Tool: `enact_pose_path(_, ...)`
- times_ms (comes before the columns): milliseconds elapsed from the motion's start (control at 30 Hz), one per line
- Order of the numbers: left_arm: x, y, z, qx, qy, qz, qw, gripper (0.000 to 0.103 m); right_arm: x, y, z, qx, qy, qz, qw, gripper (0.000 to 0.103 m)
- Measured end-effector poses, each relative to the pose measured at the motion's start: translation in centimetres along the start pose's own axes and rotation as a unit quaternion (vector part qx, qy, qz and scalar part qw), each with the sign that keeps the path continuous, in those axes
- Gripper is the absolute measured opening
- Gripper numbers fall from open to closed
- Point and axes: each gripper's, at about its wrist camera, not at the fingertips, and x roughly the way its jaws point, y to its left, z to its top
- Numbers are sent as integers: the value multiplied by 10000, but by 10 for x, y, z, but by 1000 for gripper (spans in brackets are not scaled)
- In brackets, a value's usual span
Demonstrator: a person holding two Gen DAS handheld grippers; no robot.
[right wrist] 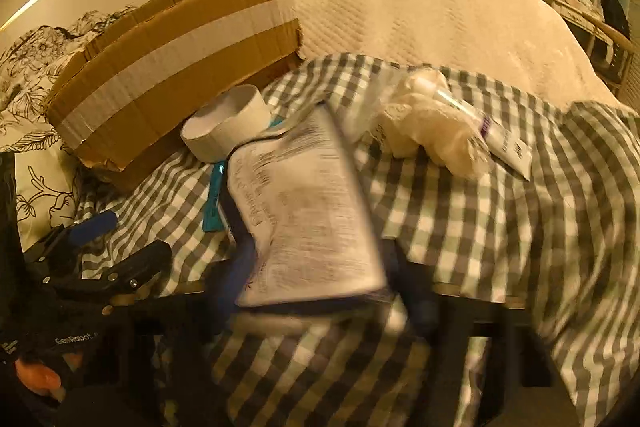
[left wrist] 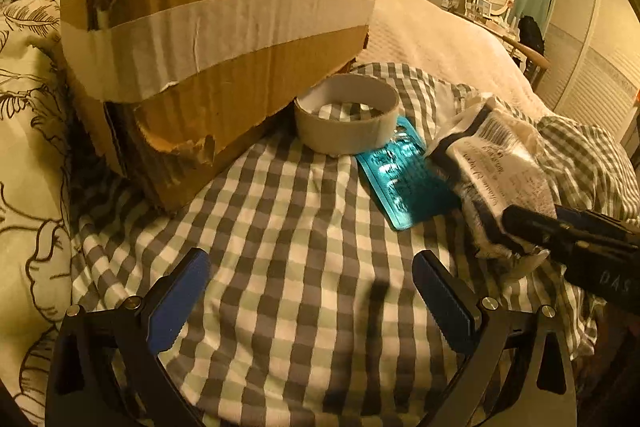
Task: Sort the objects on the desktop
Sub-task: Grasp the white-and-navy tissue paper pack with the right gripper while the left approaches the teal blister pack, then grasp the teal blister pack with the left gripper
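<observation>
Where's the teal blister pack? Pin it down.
In the left wrist view the teal blister pack lies flat on the checked cloth, right of centre, between the tape roll and the white printed packet.

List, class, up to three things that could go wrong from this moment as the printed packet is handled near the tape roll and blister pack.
1. The right gripper grips only the printed packet's near end; it may slip.
2. The packet lies over the teal blister pack, which could be dragged along.
3. The tape roll sits close by and could be knocked.

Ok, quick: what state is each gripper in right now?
Left gripper: open, nothing between its fingers.
Right gripper: looks closed on the printed packet, though its own view is blurred.
</observation>
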Motion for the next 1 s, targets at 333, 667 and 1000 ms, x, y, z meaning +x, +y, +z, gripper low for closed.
enact_pose_path(333,-3,-32,7,319,-4,-22,9995,103,-35,-10,-4,43,-296,-110,9995,24)
enact_pose_path(667,43,-69,48,-126,228,53,9996,103,-59,-55,30,-63,-669,-358,9971,23)
enact_pose_path(1000,74,-68,53,-446,607,371,9965,73,-63,-86,25,741,-589,39,9955,23)
